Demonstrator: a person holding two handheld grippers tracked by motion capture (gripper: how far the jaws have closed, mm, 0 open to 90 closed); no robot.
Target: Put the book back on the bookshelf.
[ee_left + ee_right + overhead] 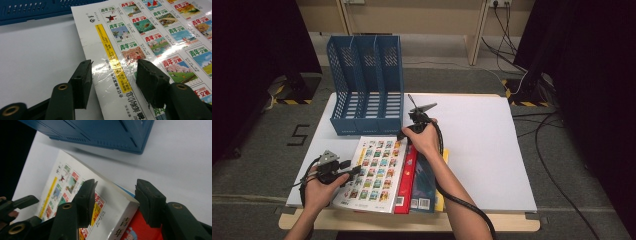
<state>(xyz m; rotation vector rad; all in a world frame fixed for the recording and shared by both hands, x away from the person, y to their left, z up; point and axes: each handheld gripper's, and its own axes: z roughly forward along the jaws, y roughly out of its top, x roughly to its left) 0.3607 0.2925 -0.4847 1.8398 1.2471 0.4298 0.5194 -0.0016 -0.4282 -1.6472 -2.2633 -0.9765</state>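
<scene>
Lying at the near edge of the white counter (492,150), a white-covered book (374,175) printed with rows of small magazine covers topped a fanned stack, with a red book (408,186), a blue book (424,187) and a sliver of yellow book (443,175) showing to its right. At the left, the left tongs (353,170) reached the book's near left edge; in the left gripper view these tongs (113,72) stood open, their jaws straddling the yellow strip along the cover's margin, one jaw over bare counter and the other over the cover. Farther right, the right tongs (403,135) sat at the book's far right corner; the right gripper view showed them (113,195) open too, jaws either side of that corner, with the red book just under it. Beyond the stack, at the far left of the counter, stood a blue three-slot file rack (367,85), upright and apart from the books.
</scene>
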